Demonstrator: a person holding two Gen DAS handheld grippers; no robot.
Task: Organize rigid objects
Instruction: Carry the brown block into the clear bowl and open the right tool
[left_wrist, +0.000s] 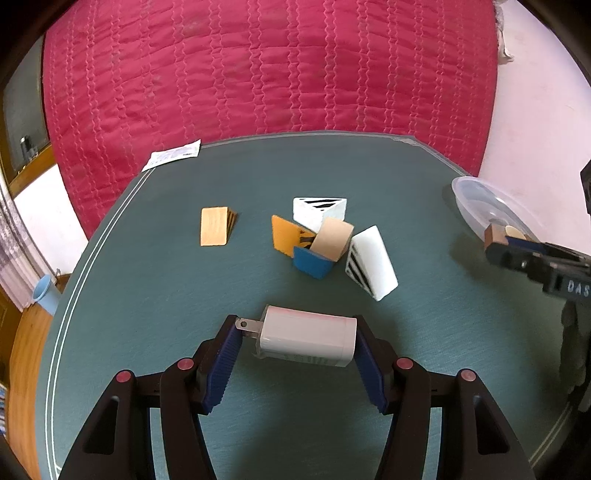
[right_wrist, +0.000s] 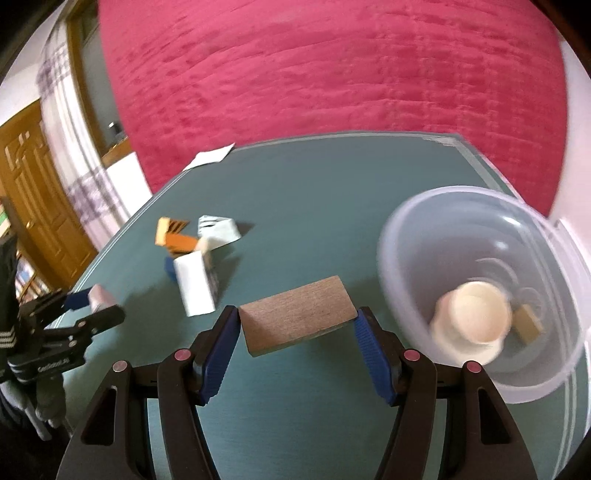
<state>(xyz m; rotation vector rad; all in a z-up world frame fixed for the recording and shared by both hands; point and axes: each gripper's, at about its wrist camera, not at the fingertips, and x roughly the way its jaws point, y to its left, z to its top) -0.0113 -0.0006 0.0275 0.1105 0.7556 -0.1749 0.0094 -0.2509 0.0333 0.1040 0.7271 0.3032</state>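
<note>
My left gripper (left_wrist: 297, 338) is shut on a white plug-in charger (left_wrist: 308, 340), held crosswise above the green table (left_wrist: 147, 295) with its prongs toward the left pad. My right gripper (right_wrist: 297, 325) is shut on a brown wooden block (right_wrist: 297, 319), held just left of a clear plastic bowl (right_wrist: 413, 236). Inside the bowl lie a cream round piece (right_wrist: 474, 314) and a small tan block (right_wrist: 528, 325). In the left wrist view the right gripper (left_wrist: 496, 242) hangs by the bowl (left_wrist: 476, 199) at the right edge.
A heap of blocks lies mid-table: white striped wedges (left_wrist: 371, 262), an orange piece (left_wrist: 288, 234), a tan piece (left_wrist: 330, 238) and a blue one (left_wrist: 312, 262). A tan wedge (left_wrist: 214, 225) lies apart to the left. A paper slip (left_wrist: 173, 155) rests at the far edge by a red quilt (left_wrist: 258, 66).
</note>
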